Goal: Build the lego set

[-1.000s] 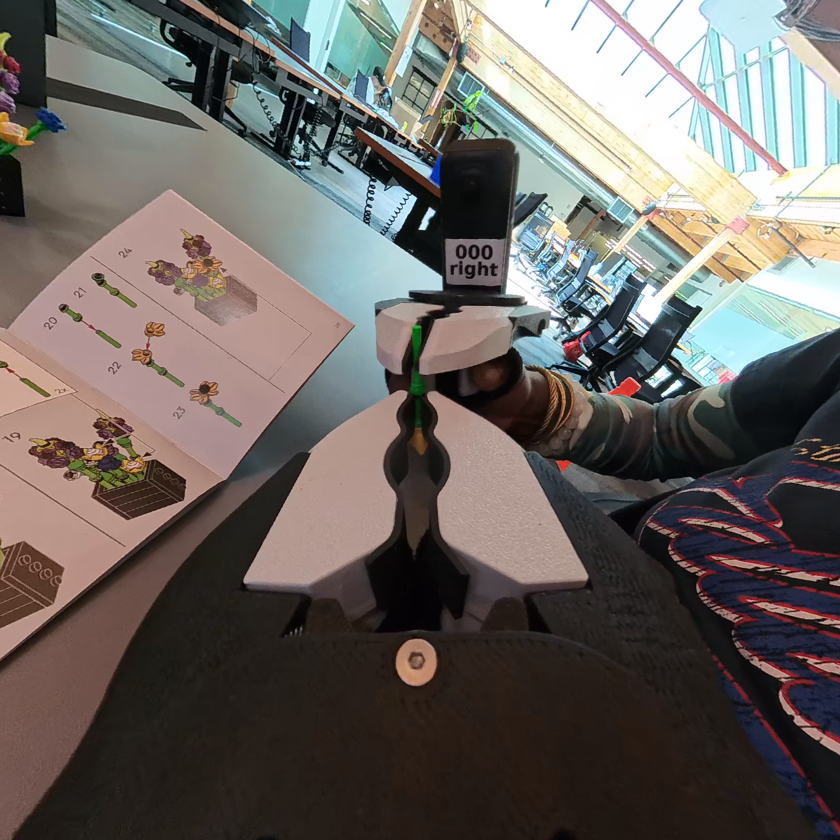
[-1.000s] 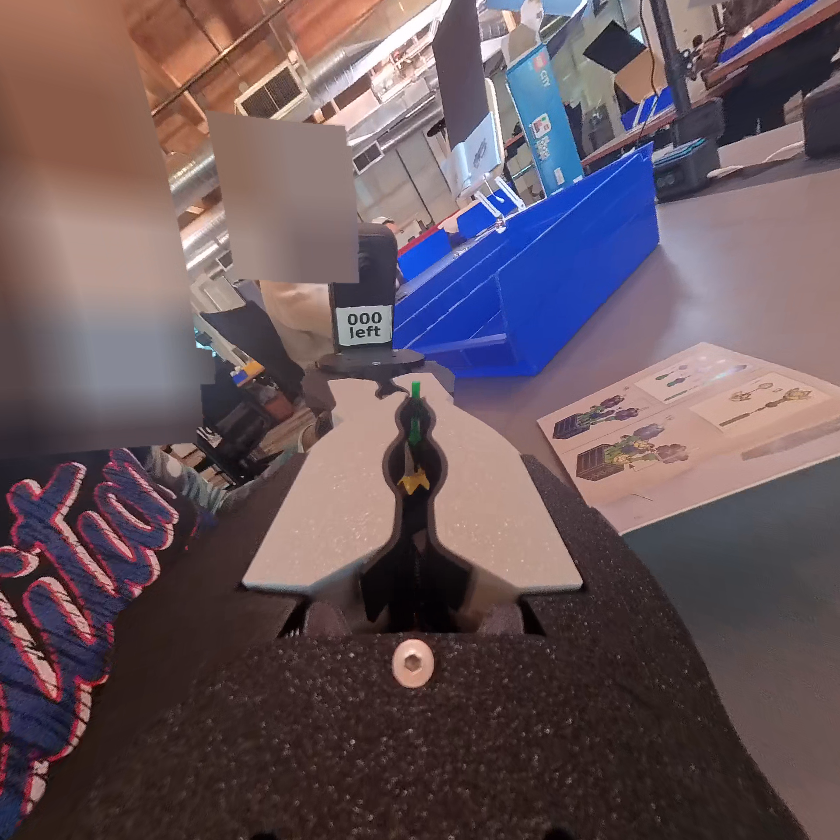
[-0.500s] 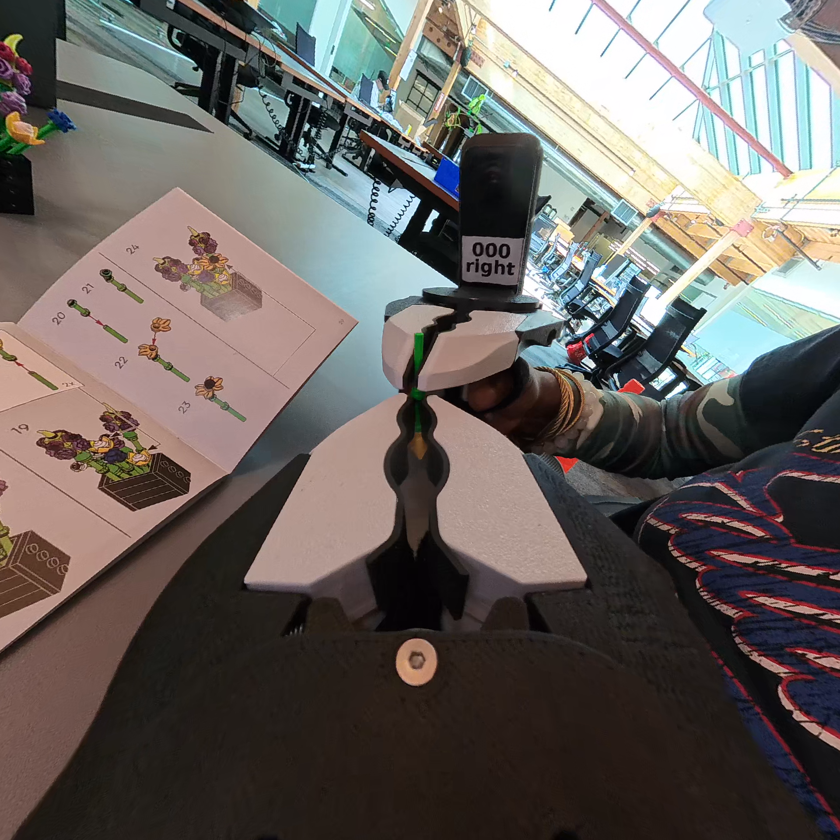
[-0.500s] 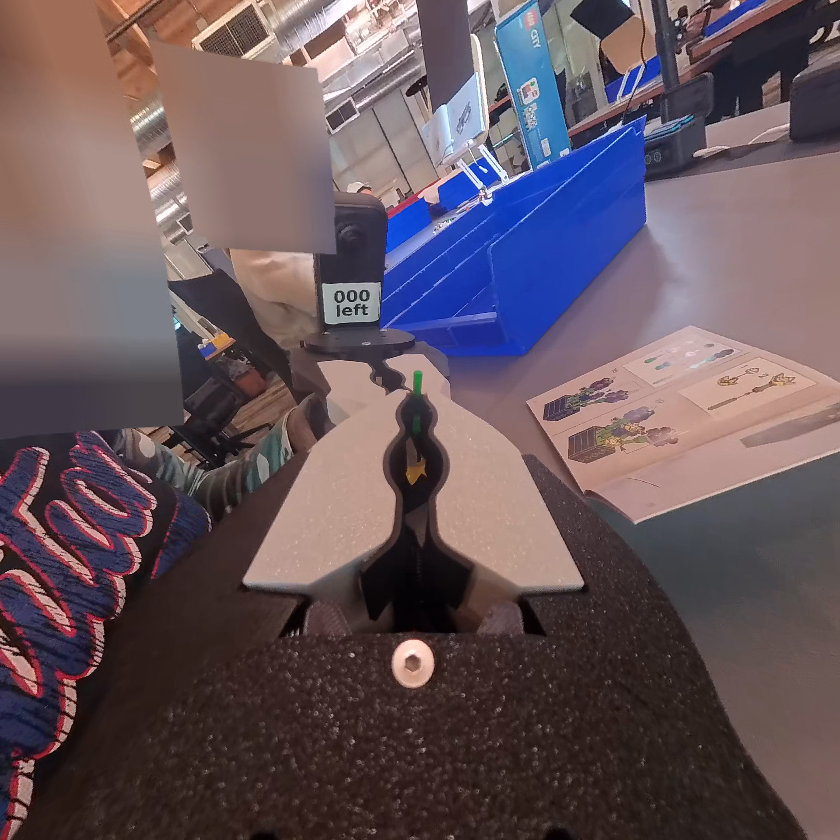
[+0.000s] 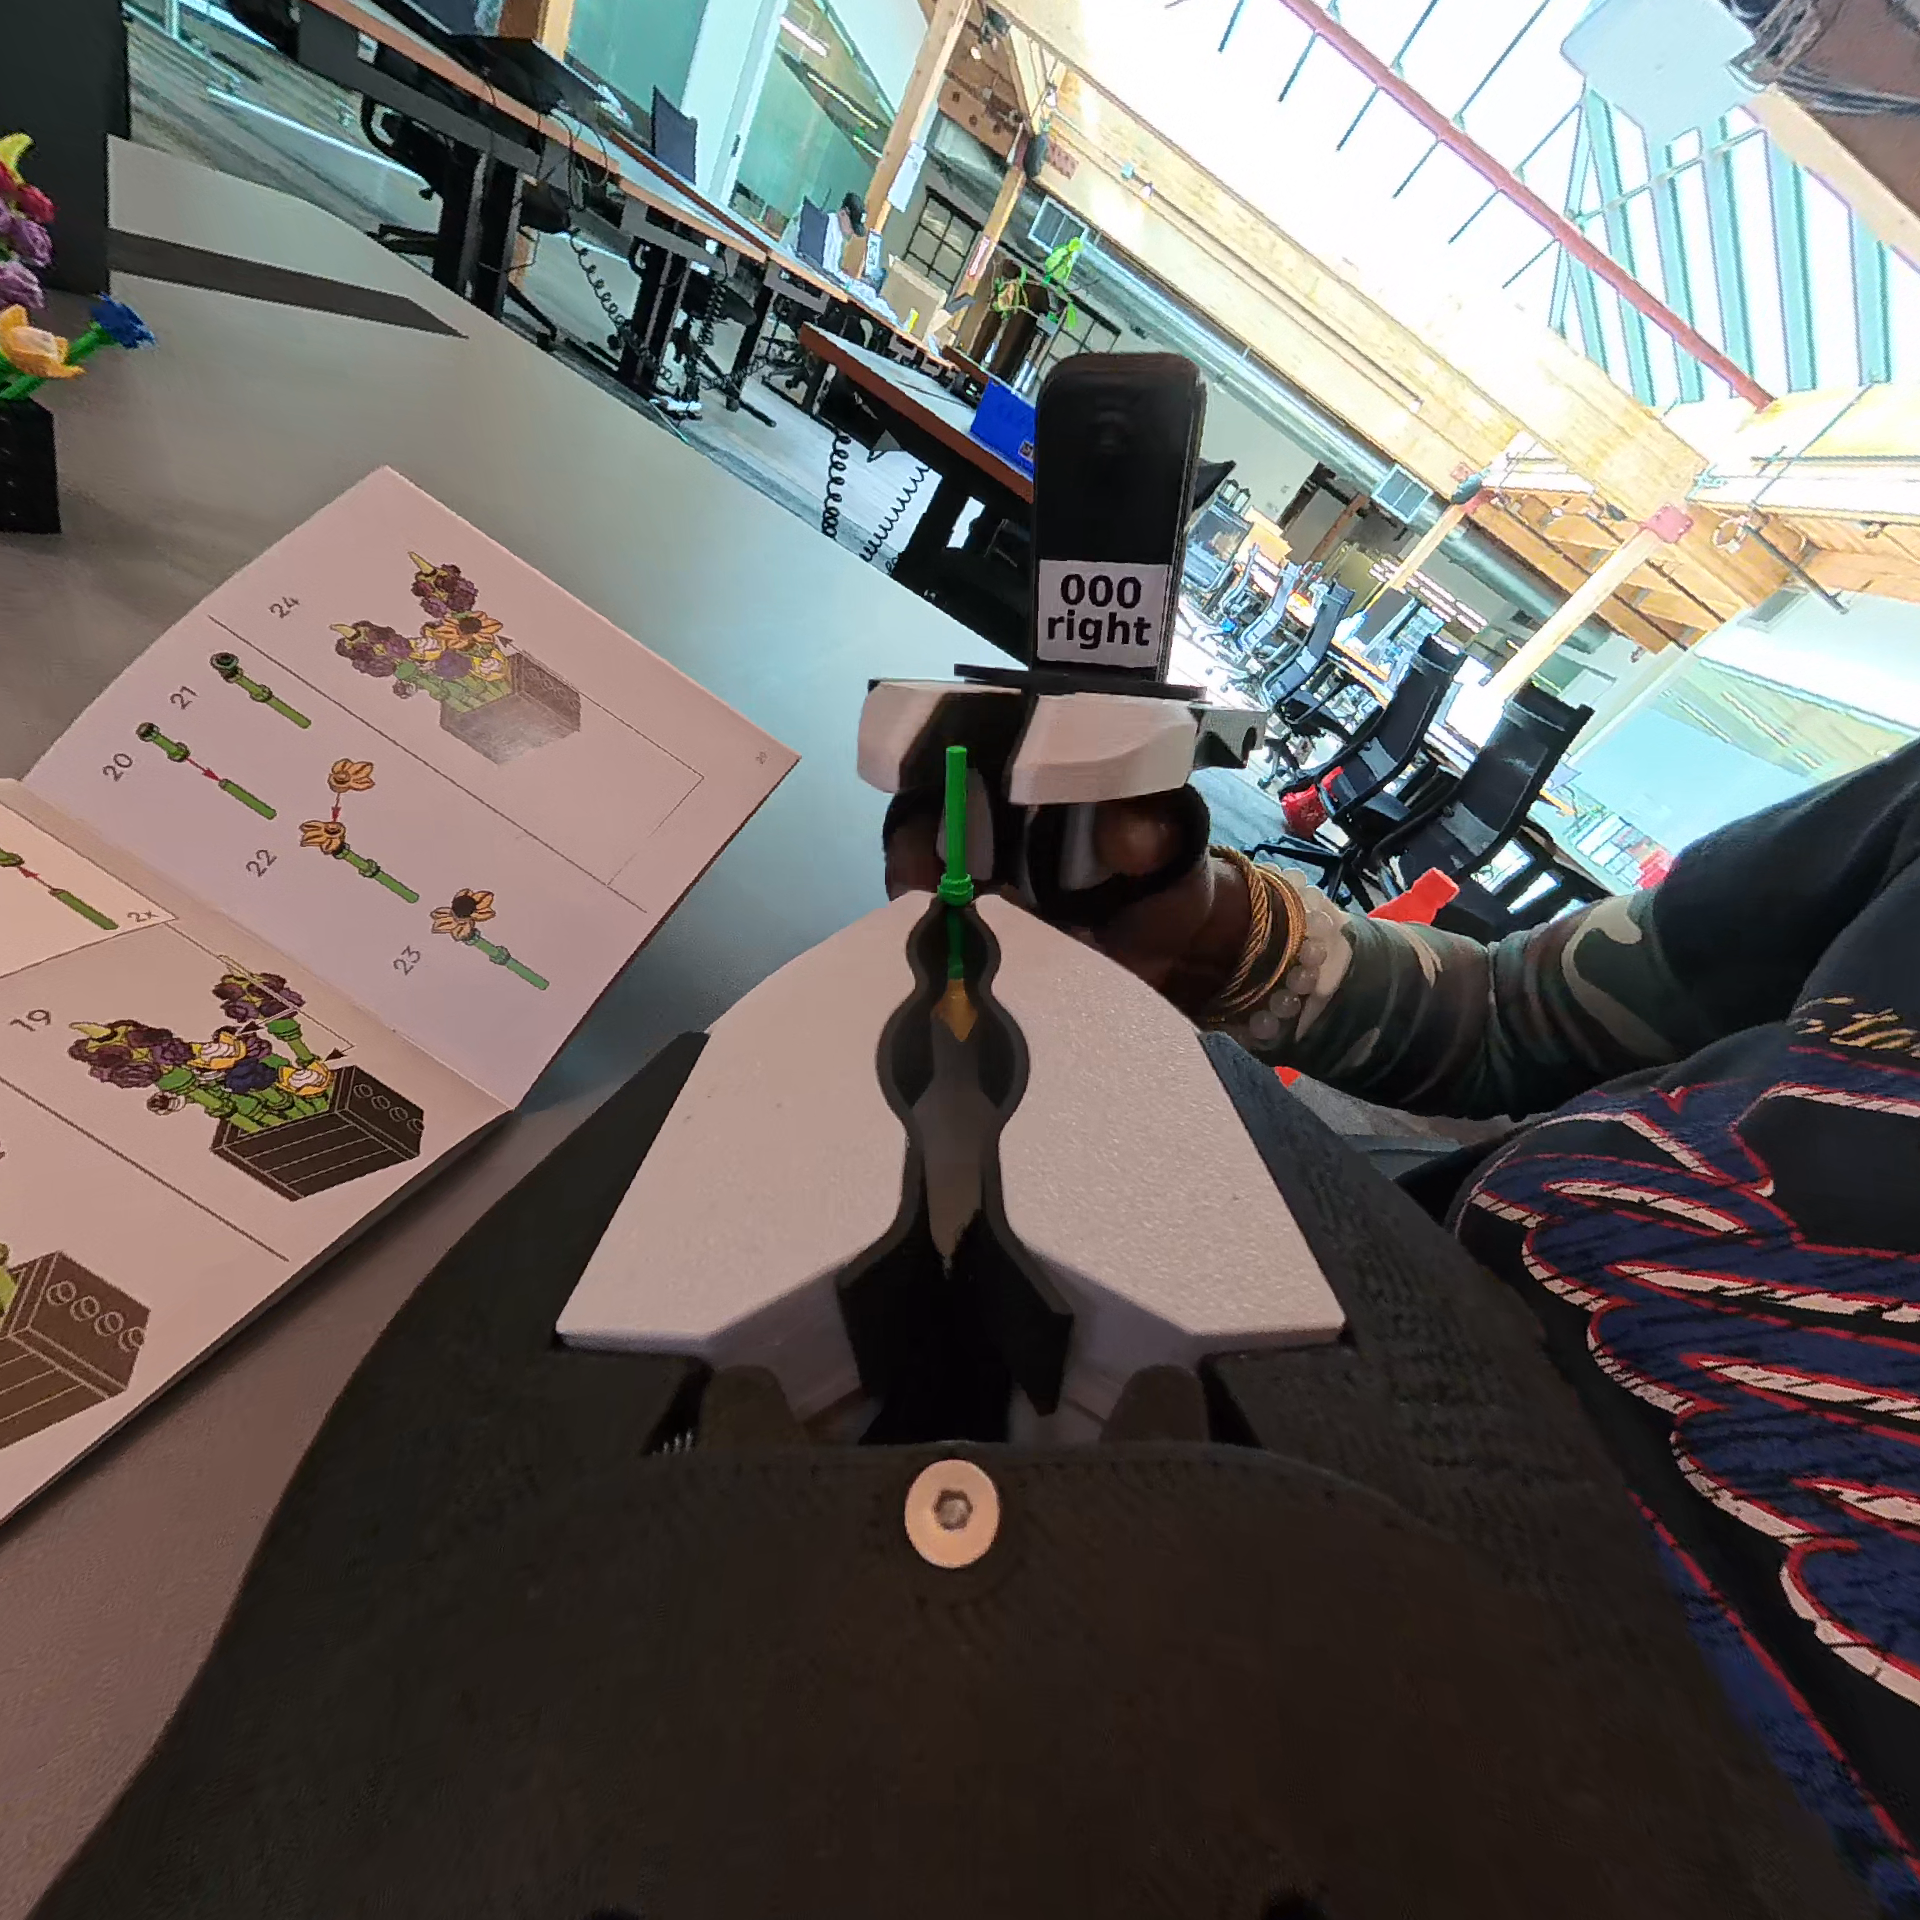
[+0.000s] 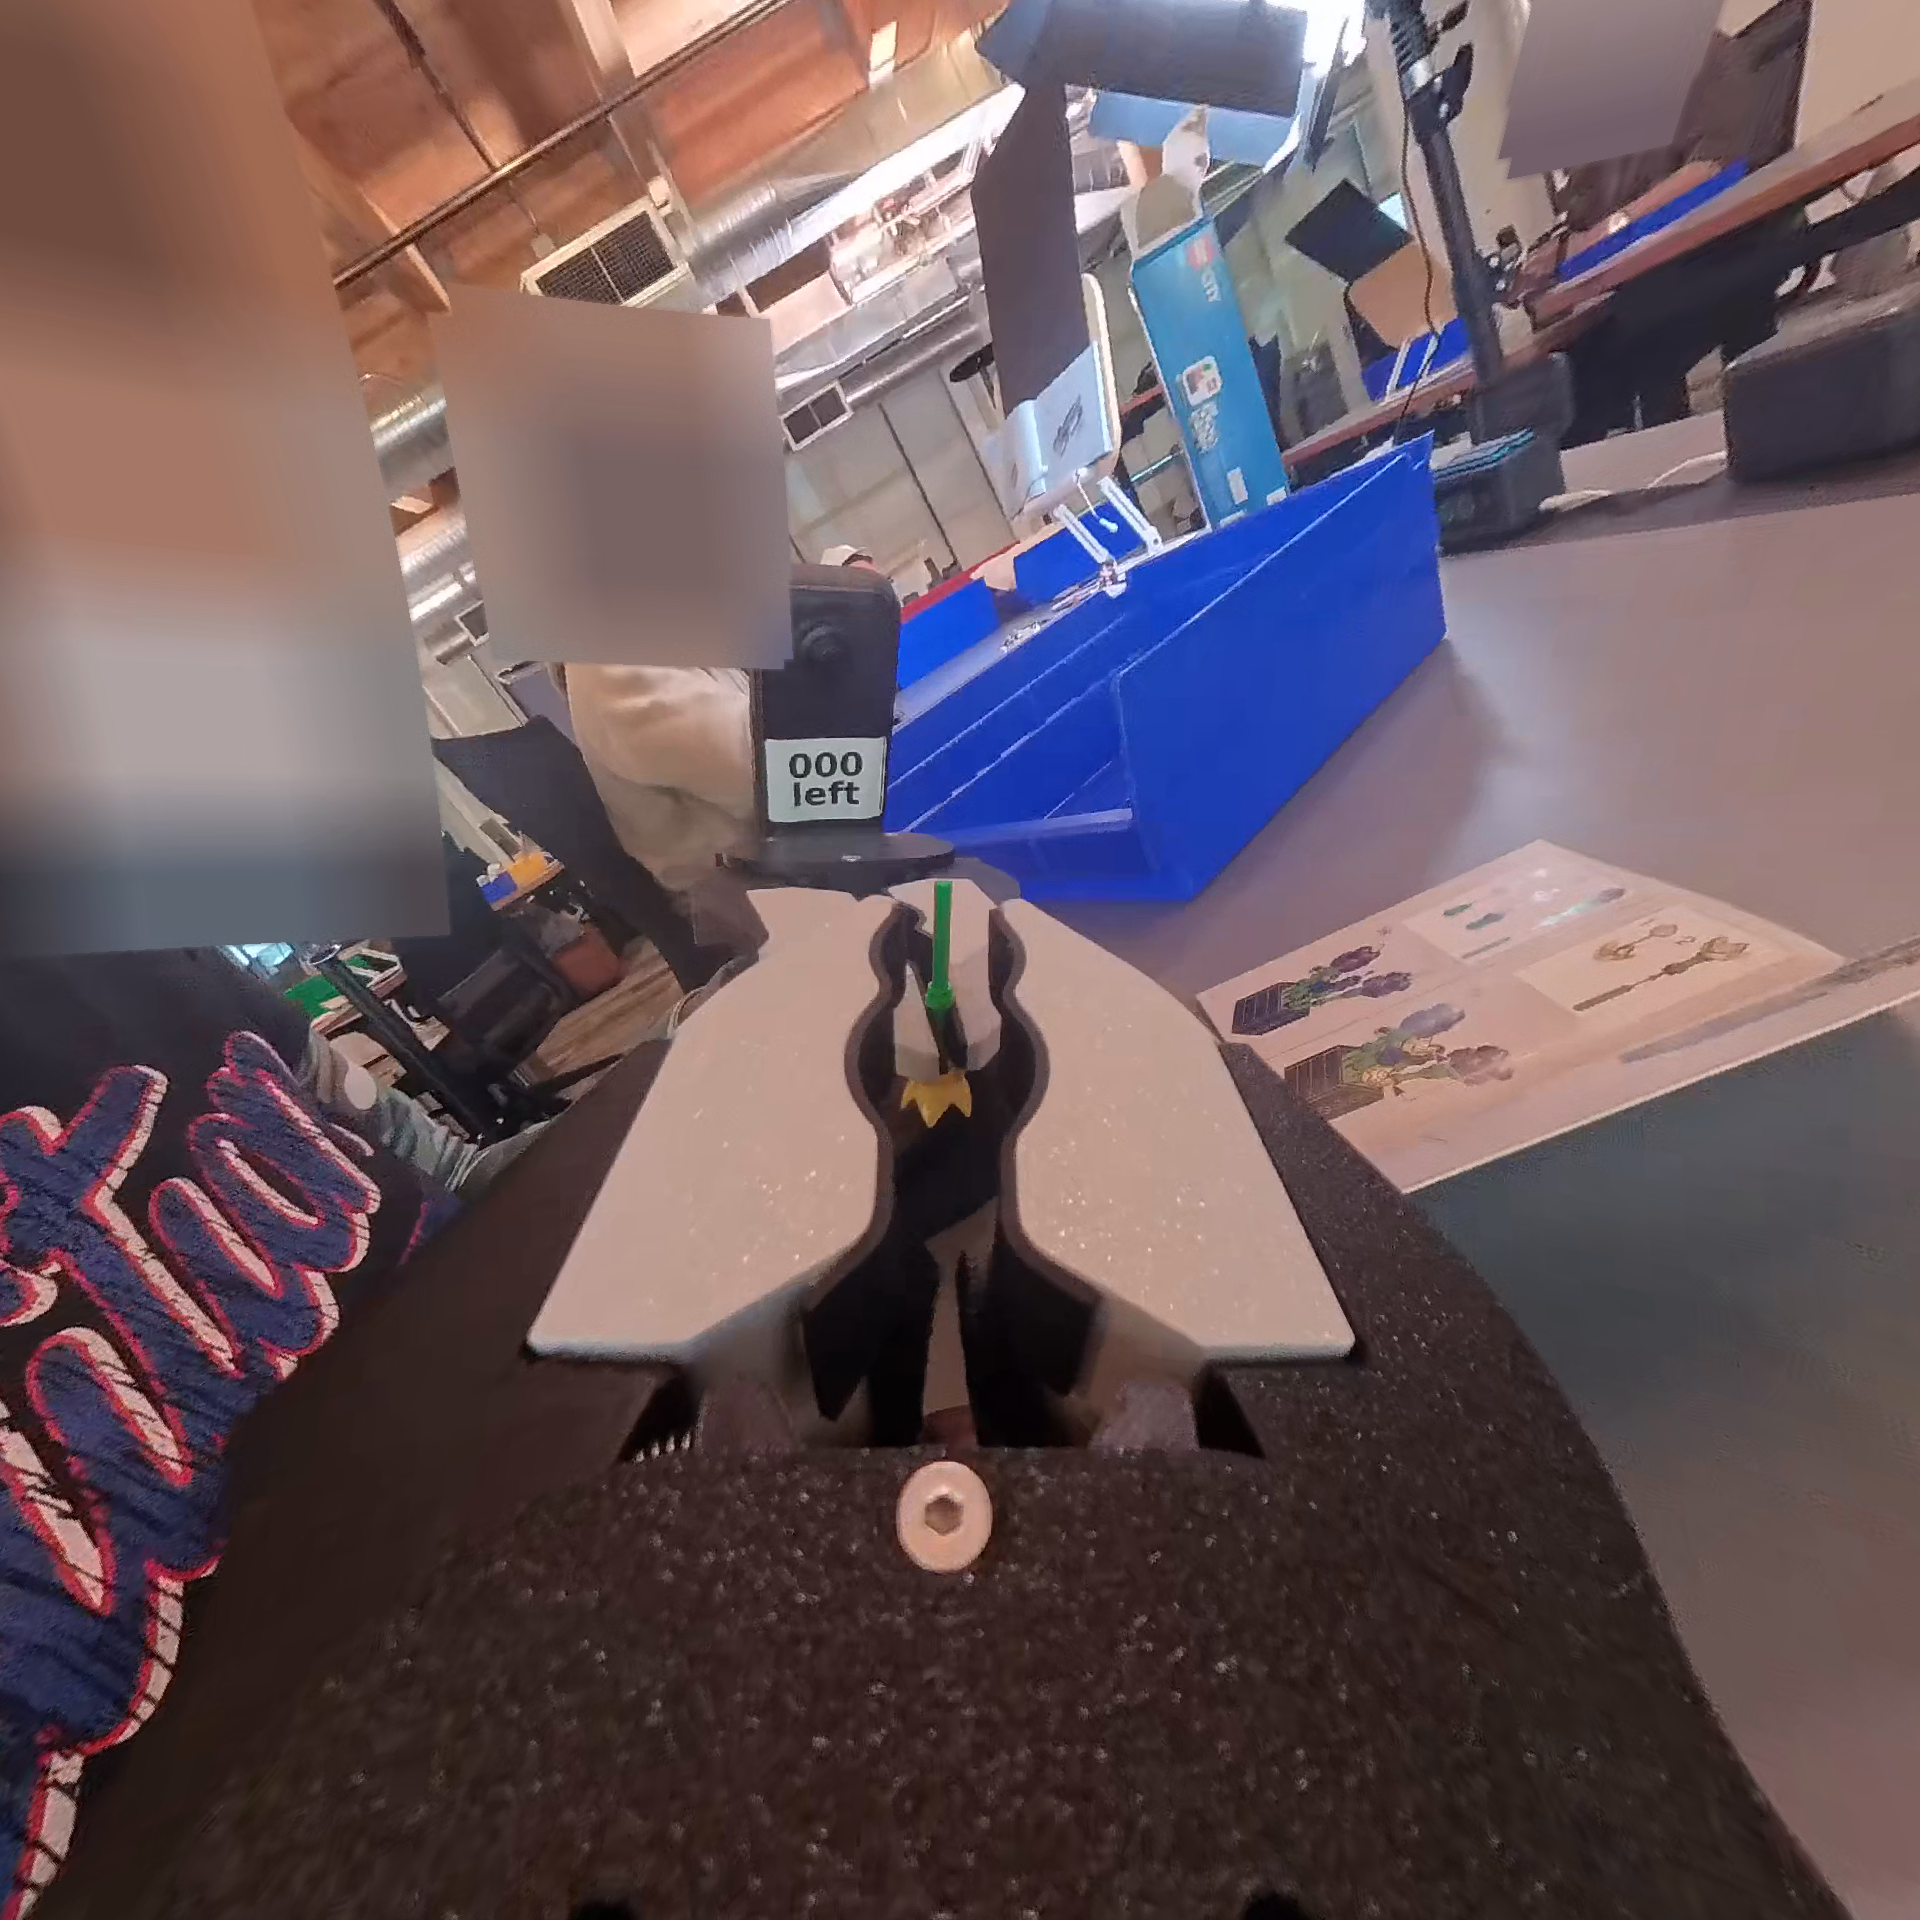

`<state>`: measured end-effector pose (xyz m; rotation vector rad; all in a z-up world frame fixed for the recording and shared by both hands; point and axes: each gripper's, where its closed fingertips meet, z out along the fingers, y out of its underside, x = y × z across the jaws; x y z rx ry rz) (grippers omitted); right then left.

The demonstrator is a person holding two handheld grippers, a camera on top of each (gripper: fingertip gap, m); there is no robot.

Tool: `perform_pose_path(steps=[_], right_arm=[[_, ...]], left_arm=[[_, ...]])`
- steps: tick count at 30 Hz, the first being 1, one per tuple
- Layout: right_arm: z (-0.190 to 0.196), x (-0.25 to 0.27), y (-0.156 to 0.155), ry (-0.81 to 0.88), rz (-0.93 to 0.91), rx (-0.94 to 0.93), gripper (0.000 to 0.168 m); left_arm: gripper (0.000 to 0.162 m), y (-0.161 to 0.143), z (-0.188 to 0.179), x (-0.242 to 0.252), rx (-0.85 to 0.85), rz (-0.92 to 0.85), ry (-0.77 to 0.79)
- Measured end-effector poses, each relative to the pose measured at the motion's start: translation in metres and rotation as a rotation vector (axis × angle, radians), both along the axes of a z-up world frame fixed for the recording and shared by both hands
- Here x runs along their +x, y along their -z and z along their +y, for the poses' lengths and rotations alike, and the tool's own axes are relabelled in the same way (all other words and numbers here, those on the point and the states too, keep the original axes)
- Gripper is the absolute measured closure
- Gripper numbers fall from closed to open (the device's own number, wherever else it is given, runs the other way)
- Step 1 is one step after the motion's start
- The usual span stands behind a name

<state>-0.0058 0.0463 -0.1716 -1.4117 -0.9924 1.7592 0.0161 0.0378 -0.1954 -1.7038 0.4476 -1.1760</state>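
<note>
My left gripper (image 5: 954,914) is shut on a thin green lego stem (image 5: 953,831) with a small yellow flower piece (image 5: 954,1016) at its lower end, inside the finger cavity. The stem's free end sticks up in front of my right gripper (image 5: 1003,740). In the right wrist view my right gripper (image 6: 940,914) is open. Its fingers stand on either side of the left gripper's white tips (image 6: 951,1023), which hold the stem (image 6: 940,945) and the flower piece (image 6: 935,1098). Both grippers are held in the air above the table edge.
An open instruction booklet (image 5: 364,831) lies on the grey table (image 5: 416,436); it also shows in the right wrist view (image 6: 1507,987). A partly built flower model (image 5: 26,343) stands far left. A blue bin (image 6: 1195,727) sits behind. The person's sleeve (image 5: 1455,1018) is close by. Only a small space, under 4 cm, lies between the two pairs of fingers.
My right gripper was shut on the stem and has opened. The left gripper keeps hold of the stem and flower. Both grippers shifted slightly.
</note>
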Motion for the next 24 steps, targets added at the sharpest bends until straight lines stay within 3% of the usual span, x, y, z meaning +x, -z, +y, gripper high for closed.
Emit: perform_pose_path(steps=[5, 24], right_arm=[[-0.006, -0.003, 0.002, -0.019, -0.022, 0.048, 0.165], [-0.011, -0.005, 0.011, -0.005, -0.078, 0.091, 0.164]], left_arm=[[0.160, 0.003, -0.002, 0.004, 0.002, 0.035, 0.017], [0.161, 0.005, -0.001, 0.002, 0.007, 0.045, -0.002]])
